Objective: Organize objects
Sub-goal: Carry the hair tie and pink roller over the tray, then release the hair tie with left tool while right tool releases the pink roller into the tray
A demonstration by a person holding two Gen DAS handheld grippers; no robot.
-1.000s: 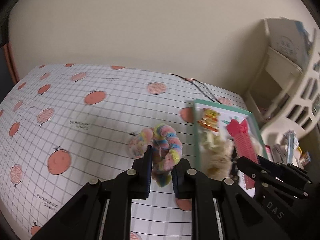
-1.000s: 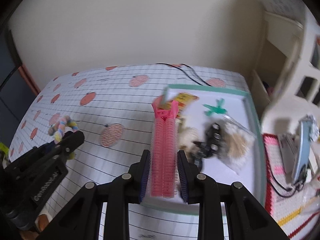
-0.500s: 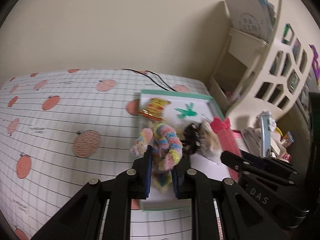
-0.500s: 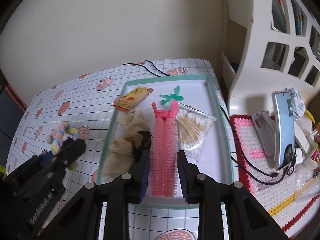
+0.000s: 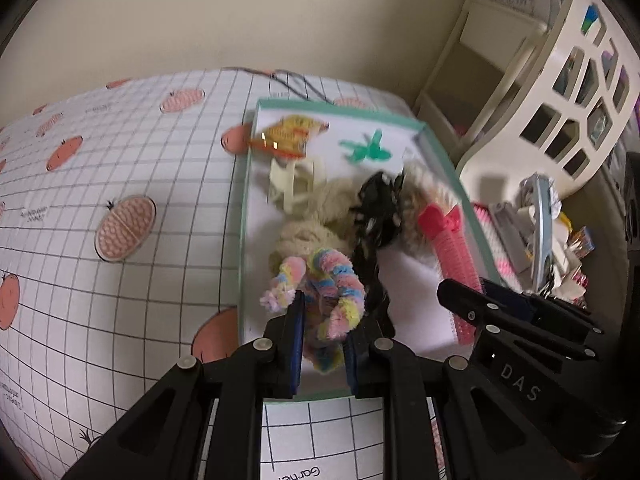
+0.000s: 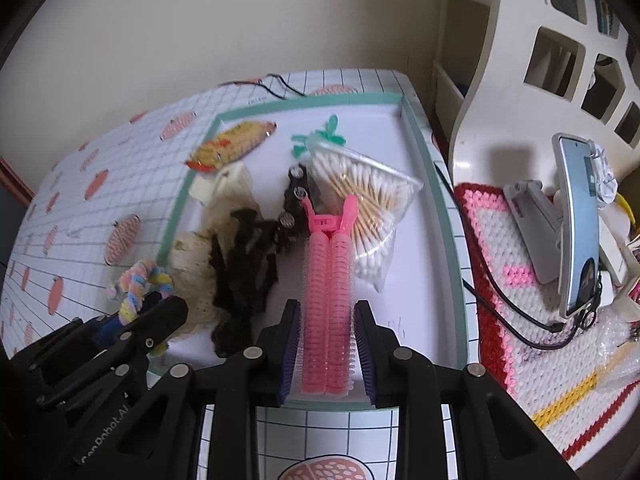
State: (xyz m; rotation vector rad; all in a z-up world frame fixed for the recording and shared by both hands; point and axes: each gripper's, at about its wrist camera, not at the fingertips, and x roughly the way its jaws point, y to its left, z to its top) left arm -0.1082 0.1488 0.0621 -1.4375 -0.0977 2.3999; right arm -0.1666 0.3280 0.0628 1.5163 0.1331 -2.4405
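Note:
My left gripper (image 5: 322, 330) is shut on a pastel rainbow chenille scrunchie (image 5: 330, 280), held over the near left part of the green-rimmed white tray (image 5: 243, 216). My right gripper (image 6: 327, 350) is shut on a pink hair-roller clip (image 6: 328, 280), held over the tray's near edge (image 6: 460, 280). In the tray lie a yellow snack packet (image 6: 230, 144), a green clip (image 6: 318, 138), a bag of cotton swabs (image 6: 366, 196), a cream claw clip (image 5: 292, 184), cream scrunchies (image 5: 308, 236) and a black hair tie (image 6: 248, 276). The left gripper with the scrunchie (image 6: 140, 284) shows at the right wrist view's lower left.
The tray rests on a white grid tablecloth with orange fruit prints (image 5: 124, 224). A black cable (image 6: 276, 84) runs behind the tray. To the right lie a crocheted mat (image 6: 516, 280), a phone on a stand (image 6: 580, 224) and a white shelf unit (image 6: 528, 64).
Both grippers have swung right and forward over the tray, each still holding its item. The tray now fills the middle of both views.

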